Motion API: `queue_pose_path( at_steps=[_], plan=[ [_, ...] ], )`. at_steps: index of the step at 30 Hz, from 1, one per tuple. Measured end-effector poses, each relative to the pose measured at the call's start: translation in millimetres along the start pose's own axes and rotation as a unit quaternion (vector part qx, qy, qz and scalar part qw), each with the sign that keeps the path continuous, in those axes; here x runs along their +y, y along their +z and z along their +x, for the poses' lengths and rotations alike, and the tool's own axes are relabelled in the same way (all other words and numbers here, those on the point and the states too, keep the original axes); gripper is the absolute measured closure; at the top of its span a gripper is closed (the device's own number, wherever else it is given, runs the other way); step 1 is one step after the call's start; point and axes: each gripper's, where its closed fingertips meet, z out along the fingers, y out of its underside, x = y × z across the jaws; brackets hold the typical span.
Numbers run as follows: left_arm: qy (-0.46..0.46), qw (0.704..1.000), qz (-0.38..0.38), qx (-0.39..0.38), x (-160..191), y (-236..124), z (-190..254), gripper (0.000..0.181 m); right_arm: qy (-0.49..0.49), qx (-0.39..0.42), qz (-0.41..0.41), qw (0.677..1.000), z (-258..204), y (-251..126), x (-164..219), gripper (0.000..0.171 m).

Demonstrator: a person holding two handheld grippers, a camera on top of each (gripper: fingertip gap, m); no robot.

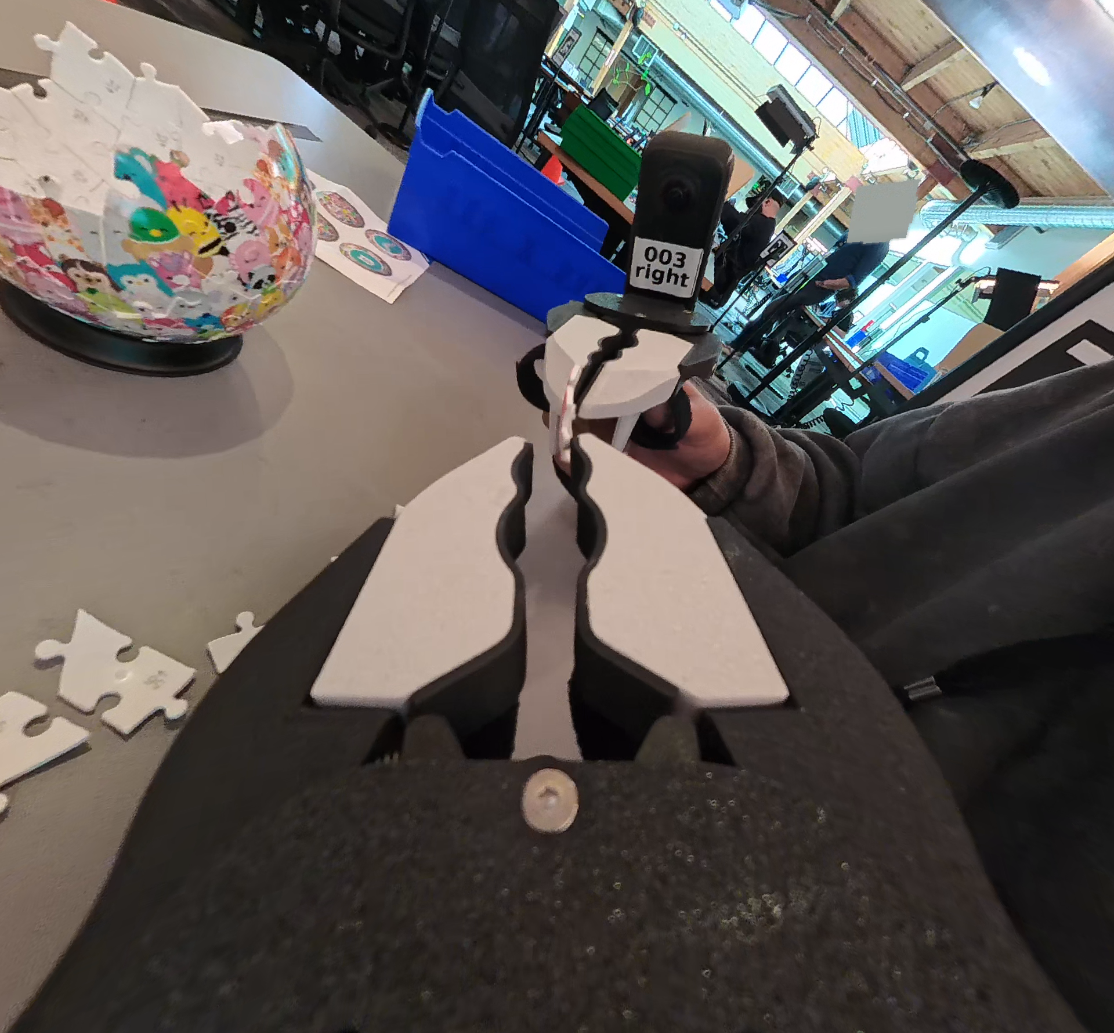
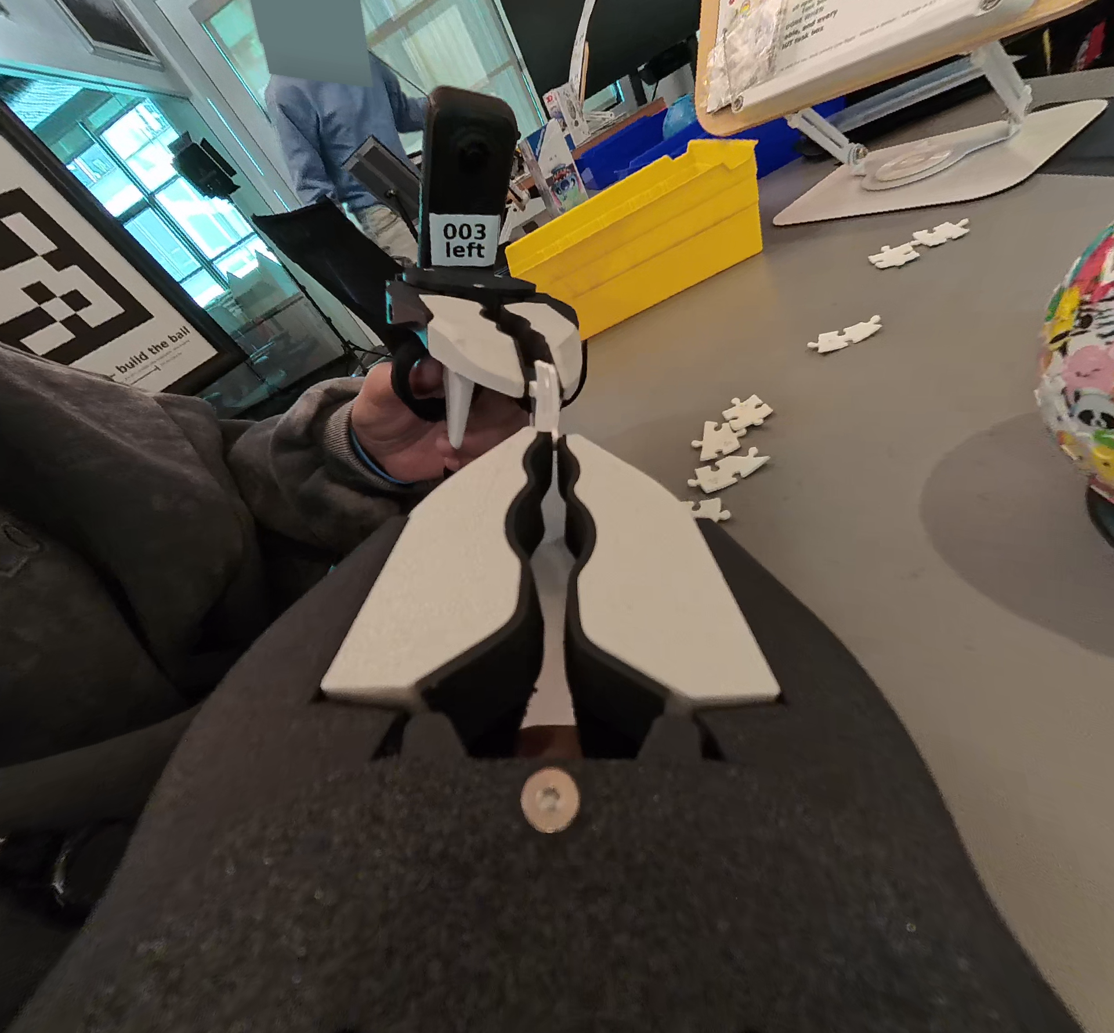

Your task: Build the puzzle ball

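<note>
Far to the left of the left claw [image 1: 551,449], loose white puzzle pieces [image 1: 120,678] lie face down on the grey counter [image 1: 301,491]. Ahead of it and to its left, the half-built puzzle ball [image 1: 151,238] sits on a black ring stand [image 1: 120,341]. Its lower shell is bright with cartoon figures, and its open top shows white piece backs. Beyond the ball lie a printed sheet [image 1: 368,244] and a blue bin [image 1: 494,220].

The left claw's jaws stand a little apart, with bare counter showing between them. Straight ahead of its tips, the right claw [image 2: 551,442] faces it nose to nose. The right claw is closed on a single puzzle piece [image 1: 563,419], held edge-on. The piece reaches into the gap at the left claw's tips and lies against its right-hand finger. Whether the left claw presses on the piece cannot be told. A hand [image 1: 693,449] in a dark grey sleeve grips the right claw's handle.

In the right wrist view, a yellow bin [image 2: 633,244] stands beyond the right claw and slightly to its right. More face-down pieces [image 2: 729,437] are scattered just to its right. A page holder [image 2: 904,172] stands farther back, and the ball is at the far right edge.
</note>
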Motion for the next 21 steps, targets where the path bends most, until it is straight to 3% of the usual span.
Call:
queue_pose_path(
  at_steps=[21],
  plan=[
    [0.013, 1.000, 0.003, -0.009, -1.2, -0.5, -0.9, 0.172, 0.007, 0.002, 0.005, 1.000, 4.6, -5.9, -2.3, 0.170]
  ],
)
